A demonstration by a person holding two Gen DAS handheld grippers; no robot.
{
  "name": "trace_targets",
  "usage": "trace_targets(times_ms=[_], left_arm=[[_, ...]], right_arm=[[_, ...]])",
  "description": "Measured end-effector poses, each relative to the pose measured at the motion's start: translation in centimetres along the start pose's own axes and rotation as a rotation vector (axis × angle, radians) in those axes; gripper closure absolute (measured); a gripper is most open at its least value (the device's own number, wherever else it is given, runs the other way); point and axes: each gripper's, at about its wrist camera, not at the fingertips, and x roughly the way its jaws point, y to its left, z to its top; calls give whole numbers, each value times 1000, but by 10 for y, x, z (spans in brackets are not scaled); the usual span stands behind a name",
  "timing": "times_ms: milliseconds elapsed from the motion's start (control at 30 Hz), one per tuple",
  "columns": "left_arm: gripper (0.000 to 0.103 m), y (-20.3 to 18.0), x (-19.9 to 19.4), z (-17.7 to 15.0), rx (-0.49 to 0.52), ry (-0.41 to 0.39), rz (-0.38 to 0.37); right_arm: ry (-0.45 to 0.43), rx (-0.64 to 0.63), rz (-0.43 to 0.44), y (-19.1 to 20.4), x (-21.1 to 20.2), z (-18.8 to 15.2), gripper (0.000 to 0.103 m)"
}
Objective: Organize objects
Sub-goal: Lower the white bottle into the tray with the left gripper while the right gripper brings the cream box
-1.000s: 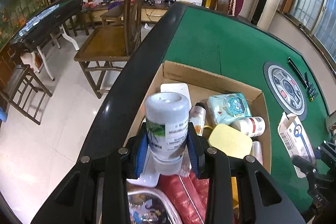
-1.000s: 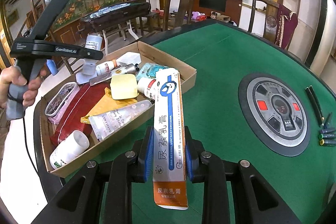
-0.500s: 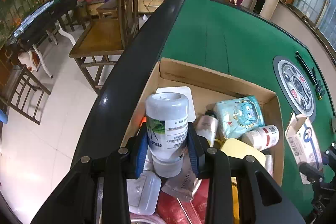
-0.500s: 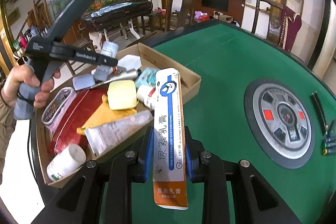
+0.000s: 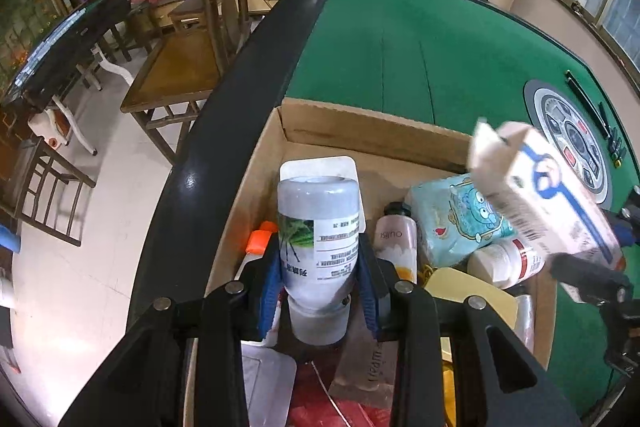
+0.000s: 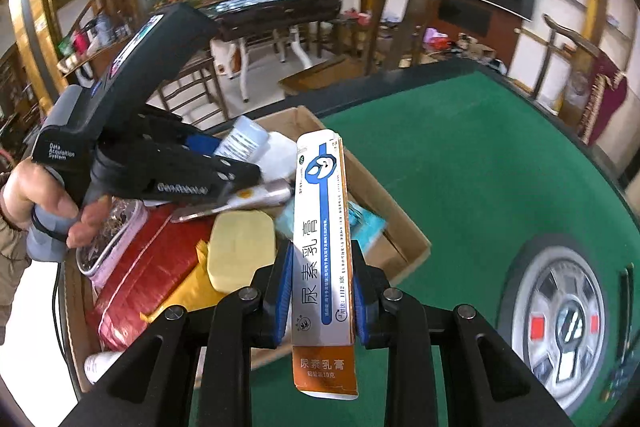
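Pointing steeply down over a cardboard box (image 5: pixel 360 131) at the edge of a green felt desk (image 5: pixel 420 39), left claw (image 5: pixel 318 281) clenched on a grey plastic bottle (image 5: pixel 318 227), blue pads pressing its labelled sides, cap end toward the camera. Tilted down beside it, right claw (image 6: pixel 322 291) grasping a long white, blue and orange ointment carton (image 6: pixel 322 227) held upright near the box's desk-side wall. Seen only from the left wrist: a pale blue tissue pack (image 5: pixel 456 215), a small pink-white bottle (image 5: pixel 394 239), a white pill bottle (image 5: pixel 504 261) and an orange-capped item (image 5: pixel 260 241) inside the box. Seen only from the right wrist: a bare hand (image 6: pixel 40 203) gripping the left claw's grey handle, a red packet (image 6: pixel 152 267), a yellow sponge-like pad (image 6: pixel 240 251), and a round grey-and-red panel (image 6: pixel 568 323) set in the felt.
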Motion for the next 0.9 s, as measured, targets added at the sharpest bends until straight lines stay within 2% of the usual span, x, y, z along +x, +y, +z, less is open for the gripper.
trace_targets(times_ms=[367, 900], left_arm=[[70, 1, 2, -7, -3, -9, -20], [70, 0, 4, -6, -11, -13, -15]], right_arm=[[36, -41, 9, 7, 36, 9, 76], [27, 29, 55, -1, 62, 26, 75]])
